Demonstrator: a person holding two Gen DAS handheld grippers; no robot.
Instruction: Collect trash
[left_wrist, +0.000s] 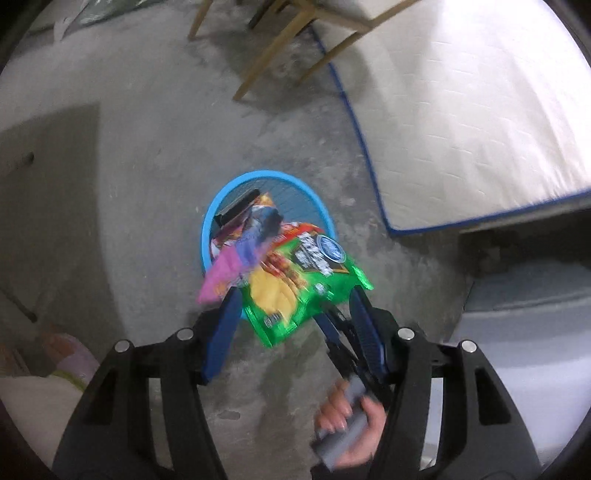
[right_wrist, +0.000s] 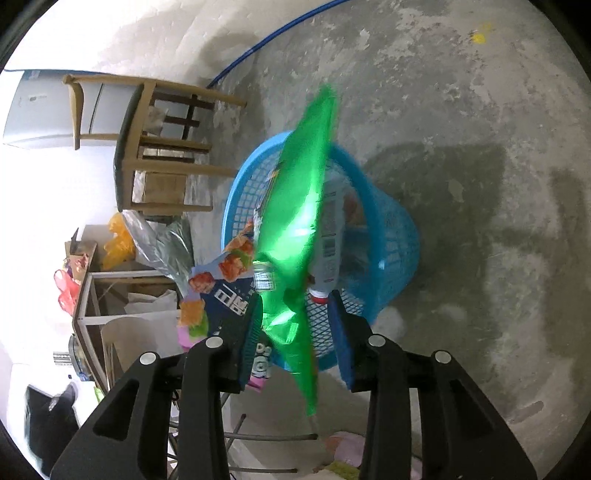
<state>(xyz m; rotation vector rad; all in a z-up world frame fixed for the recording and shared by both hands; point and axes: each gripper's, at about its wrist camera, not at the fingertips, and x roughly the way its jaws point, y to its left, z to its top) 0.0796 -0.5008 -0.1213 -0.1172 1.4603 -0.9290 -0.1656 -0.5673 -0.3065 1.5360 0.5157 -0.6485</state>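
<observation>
left gripper: jaws wide, nothing clamped | right gripper: jaws wide, green snack bag loose between them | blue basket at 12 o'clock, holding wrappers

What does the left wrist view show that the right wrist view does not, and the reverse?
Only the left wrist view shows the mattress with its blue edging, the printed front of the green snack bag, and the person's hand on the right gripper, whose fingers stand apart.

Only the right wrist view shows a plastic bottle inside the blue basket, cluttered shelves, and the green bag edge-on.

Both show the basket on the concrete floor, the green bag, a purple wrapper and wooden furniture.
</observation>
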